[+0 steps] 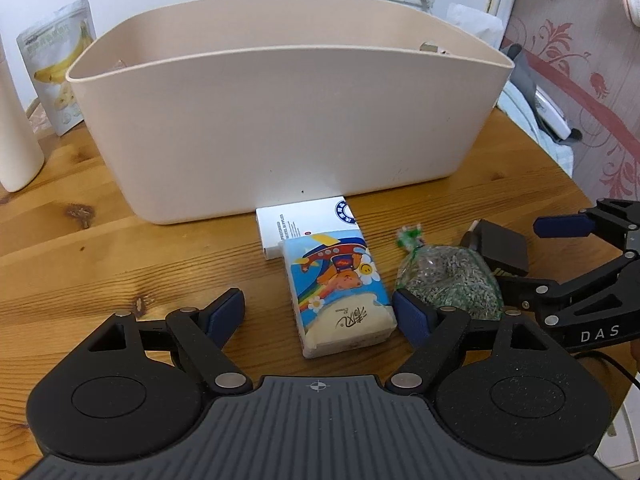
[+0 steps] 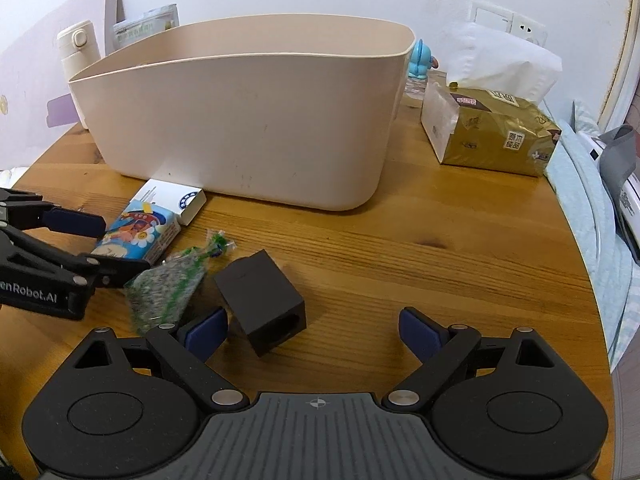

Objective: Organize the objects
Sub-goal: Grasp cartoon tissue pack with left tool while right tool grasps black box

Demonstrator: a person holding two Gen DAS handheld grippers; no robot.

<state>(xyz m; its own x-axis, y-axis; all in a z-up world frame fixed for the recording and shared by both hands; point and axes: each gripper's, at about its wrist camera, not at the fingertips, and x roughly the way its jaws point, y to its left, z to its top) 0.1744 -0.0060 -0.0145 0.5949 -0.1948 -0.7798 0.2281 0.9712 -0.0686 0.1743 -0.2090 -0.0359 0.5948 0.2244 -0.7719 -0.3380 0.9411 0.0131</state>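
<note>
A beige bin (image 1: 280, 120) (image 2: 240, 128) stands at the back of the wooden table. In front of it a white box (image 1: 304, 216) (image 2: 176, 196) lies flat, with a cartoon tissue pack (image 1: 340, 292) (image 2: 136, 232) overlapping its near end. My left gripper (image 1: 320, 316) (image 2: 100, 246) is open, with the pack between its fingers and the right pad close against the pack's side. A clear bag of seeds (image 1: 448, 280) (image 2: 168, 284) lies to the right, then a black cube (image 1: 500, 248) (image 2: 260, 300). My right gripper (image 2: 313, 334) (image 1: 524, 260) is open and empty, its left finger beside the cube.
A banana snack pouch (image 1: 60, 64) and a white bottle (image 1: 16, 140) stand left of the bin. A gold tissue pack (image 2: 492, 132) and a blue figurine (image 2: 422, 60) sit to the bin's right. The round table edge (image 2: 580, 280) drops to bedding on the right.
</note>
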